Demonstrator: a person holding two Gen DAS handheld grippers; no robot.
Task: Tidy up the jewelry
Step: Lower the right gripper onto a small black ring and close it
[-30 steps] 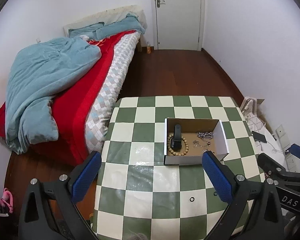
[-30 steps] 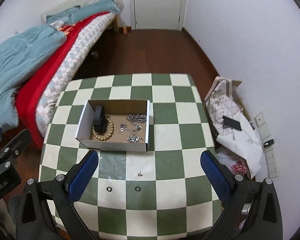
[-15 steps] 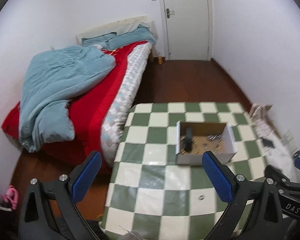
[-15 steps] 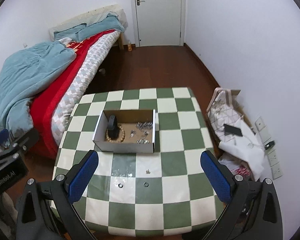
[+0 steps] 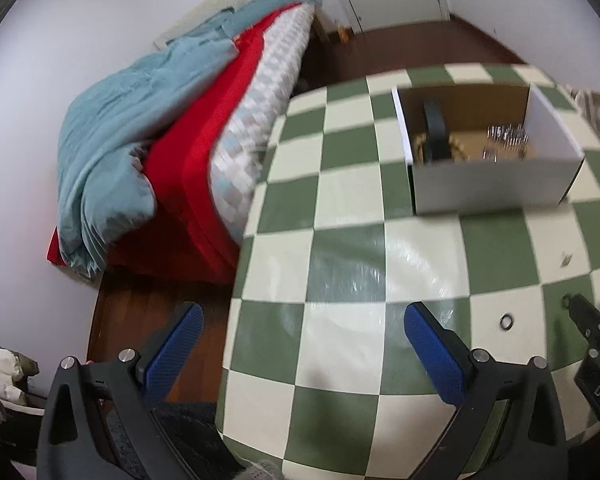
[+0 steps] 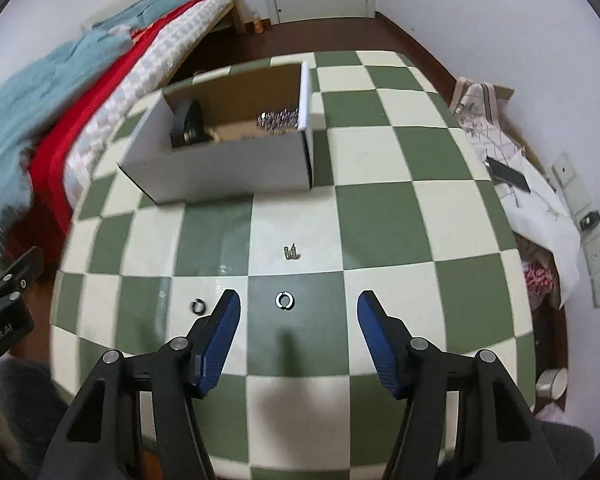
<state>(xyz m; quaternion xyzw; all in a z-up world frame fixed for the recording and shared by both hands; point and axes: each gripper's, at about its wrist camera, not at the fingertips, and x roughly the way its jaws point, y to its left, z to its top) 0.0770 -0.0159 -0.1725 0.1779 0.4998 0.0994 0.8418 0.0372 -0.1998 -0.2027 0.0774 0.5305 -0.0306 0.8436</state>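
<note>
Two rings [image 6: 285, 300] – right view; left shows one ring [image 5: 506, 322].

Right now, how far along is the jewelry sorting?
Partly done: the box already holds a bead bracelet, a dark piece and silver chains. In hand: nothing; the right gripper is open around a ring, the left gripper open. Left on the table: that ring, a second ring and a small charm.

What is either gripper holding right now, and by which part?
Nothing. The left gripper and the right gripper are both open and empty. The right one hangs over a small ring lying on the table, not touching it.
</note>
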